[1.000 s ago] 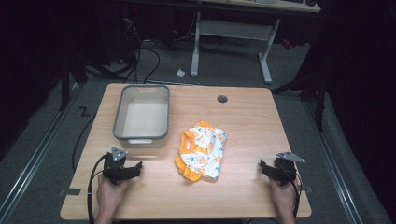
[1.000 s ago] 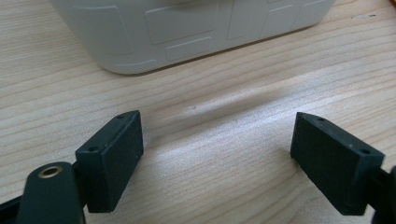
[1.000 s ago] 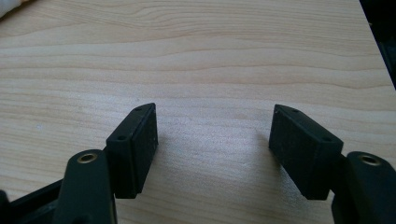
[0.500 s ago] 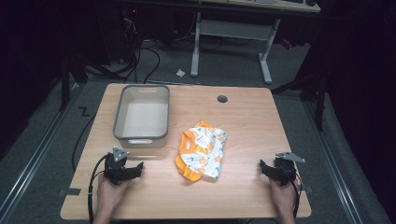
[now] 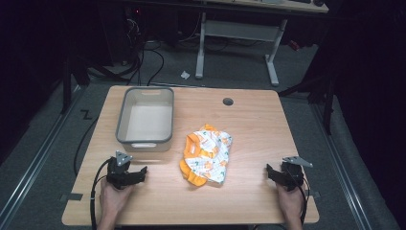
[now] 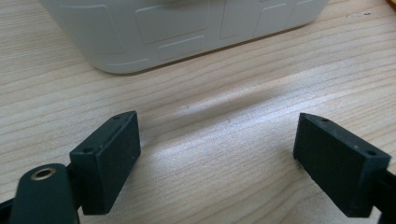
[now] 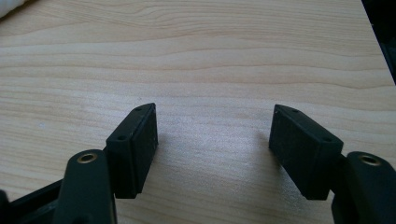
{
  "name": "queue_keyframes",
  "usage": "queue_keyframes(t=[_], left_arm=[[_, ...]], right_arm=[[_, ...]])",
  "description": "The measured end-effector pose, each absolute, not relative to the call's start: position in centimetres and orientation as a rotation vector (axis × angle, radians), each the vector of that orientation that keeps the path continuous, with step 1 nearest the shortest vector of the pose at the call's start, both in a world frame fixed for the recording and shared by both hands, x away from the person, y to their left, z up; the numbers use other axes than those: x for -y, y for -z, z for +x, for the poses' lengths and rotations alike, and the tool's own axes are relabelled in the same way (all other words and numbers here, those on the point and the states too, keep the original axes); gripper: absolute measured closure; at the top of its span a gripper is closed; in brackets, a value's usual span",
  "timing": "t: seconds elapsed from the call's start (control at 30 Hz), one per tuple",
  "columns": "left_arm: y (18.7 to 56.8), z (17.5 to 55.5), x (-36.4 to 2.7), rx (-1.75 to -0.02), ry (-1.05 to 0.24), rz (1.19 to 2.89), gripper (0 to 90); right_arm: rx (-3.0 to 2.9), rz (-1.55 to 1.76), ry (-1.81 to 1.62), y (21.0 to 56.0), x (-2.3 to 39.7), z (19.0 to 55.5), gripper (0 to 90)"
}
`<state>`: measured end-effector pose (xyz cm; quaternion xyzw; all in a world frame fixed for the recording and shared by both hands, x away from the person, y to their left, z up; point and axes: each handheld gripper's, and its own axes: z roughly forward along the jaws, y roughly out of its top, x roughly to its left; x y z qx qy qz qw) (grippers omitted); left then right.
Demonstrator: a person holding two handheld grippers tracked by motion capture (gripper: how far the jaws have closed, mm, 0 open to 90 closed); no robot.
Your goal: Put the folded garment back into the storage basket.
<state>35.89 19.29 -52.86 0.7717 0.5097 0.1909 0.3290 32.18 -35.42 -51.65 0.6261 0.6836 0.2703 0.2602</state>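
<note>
Nothing started yet.
My left tongs (image 5: 139,173) and right tongs (image 5: 271,172) rest gaping on the desk (image 5: 253,129); garment (image 5: 207,154) untouched, bin (image 5: 145,118) empty.

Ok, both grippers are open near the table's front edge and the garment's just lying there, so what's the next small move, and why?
Probably bring the left gripper toward the crumpled orange and white garment, low over the table. Its jaws stand wide apart with bare wood between them, and so do those of the right gripper. The garment lies untouched beside the grey bin, on the left gripper's side.
</note>
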Motion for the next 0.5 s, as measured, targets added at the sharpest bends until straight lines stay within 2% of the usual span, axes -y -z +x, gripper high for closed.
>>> queue_keyframes(t=[0.5], left_arm=[[52.61,35.49,-19.04,-1.326,-0.523,2.017,19.2]], right_arm=[[-1.853,1.696,-0.732,51.64,35.42,32.18,33.2]])
